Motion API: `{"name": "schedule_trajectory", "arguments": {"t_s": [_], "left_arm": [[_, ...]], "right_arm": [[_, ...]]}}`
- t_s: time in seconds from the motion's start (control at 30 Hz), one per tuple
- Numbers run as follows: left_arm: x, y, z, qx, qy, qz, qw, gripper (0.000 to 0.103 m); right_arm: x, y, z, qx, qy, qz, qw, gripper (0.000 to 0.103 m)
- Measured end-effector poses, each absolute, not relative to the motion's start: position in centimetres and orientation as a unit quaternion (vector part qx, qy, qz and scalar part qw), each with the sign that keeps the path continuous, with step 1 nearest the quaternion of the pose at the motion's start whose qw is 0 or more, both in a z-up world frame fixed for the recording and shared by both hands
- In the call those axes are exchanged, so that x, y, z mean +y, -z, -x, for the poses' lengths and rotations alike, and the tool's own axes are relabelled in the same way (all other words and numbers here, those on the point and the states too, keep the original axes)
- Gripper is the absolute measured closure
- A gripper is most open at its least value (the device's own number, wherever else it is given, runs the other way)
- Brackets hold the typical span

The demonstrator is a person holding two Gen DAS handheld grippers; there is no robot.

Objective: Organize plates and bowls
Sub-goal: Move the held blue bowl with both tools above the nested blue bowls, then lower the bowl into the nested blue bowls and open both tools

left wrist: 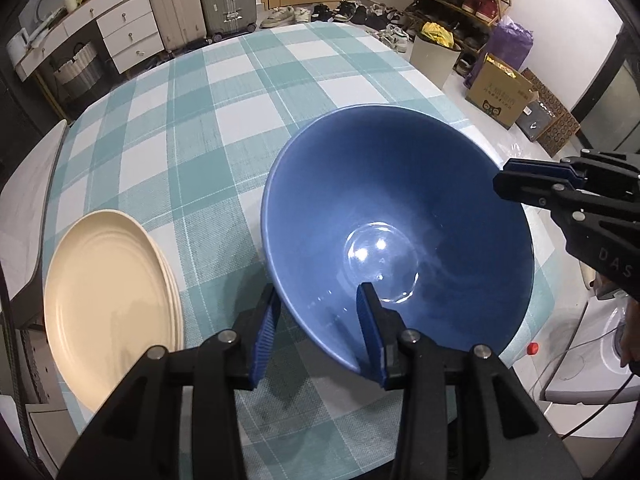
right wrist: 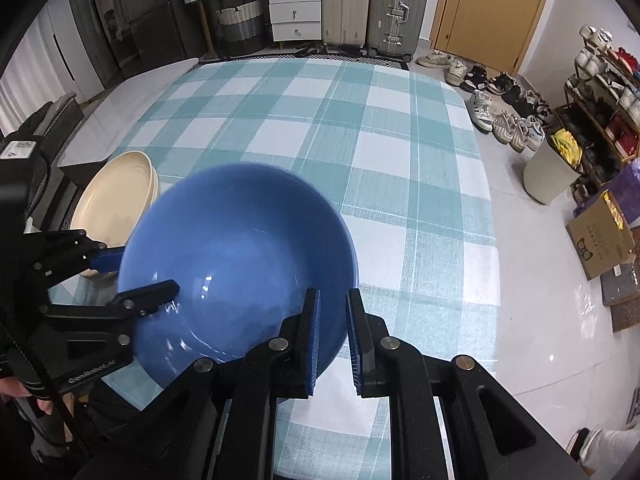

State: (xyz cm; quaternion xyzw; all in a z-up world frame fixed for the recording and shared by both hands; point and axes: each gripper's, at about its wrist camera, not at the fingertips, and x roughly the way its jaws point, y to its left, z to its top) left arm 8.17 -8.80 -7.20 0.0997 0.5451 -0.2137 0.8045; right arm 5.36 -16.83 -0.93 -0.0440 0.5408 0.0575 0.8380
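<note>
Your table (right wrist: 400,184) fills most of both views, covered by a teal-and-white checked cloth (left wrist: 192,128), with pale floor (right wrist: 540,280) to its right. Behind it stand two suitcases (right wrist: 372,4), a white chest of drawers (right wrist: 294,10), a wooden door (right wrist: 488,8), and shoes along a rack (right wrist: 600,92); a cardboard box (right wrist: 600,240) sits on the floor.

The blue bowl (left wrist: 396,232) is the biggest item you are handling. It is over the near part of the table, tipped so its open mouth faces up and toward you; being round, it has no long axis. Whether its base touches the cloth cannot be told.

A stack of cream plates (left wrist: 108,312) lies flat just left of the bowl, near the table's left edge.

Your left gripper (left wrist: 320,332) is clamped on the bowl's near rim, one finger inside, one outside. Your right gripper (right wrist: 332,340) has its fingers parted, with the bowl's rim seen at its left finger; it grips nothing.
</note>
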Motion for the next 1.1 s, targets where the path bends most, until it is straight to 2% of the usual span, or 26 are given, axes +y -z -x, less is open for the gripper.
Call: {"name": "schedule_trajectory", "arguments": {"t_s": [0.7, 1.1], "left_arm": [[-8.7, 7.0, -8.0, 0.551, 0.204, -0.066, 0.807, 0.060], [-7.4, 2.2, -5.8, 0.456, 0.177, -0.049, 0.871, 0.056]], "right_arm": [[-18.7, 1.0, -5.6, 0.517, -0.068, -0.033, 0.853, 0.090], [-18.3, -3.1, -1.6, 0.419, -0.081, -0.096, 0.899, 0.085]]}}
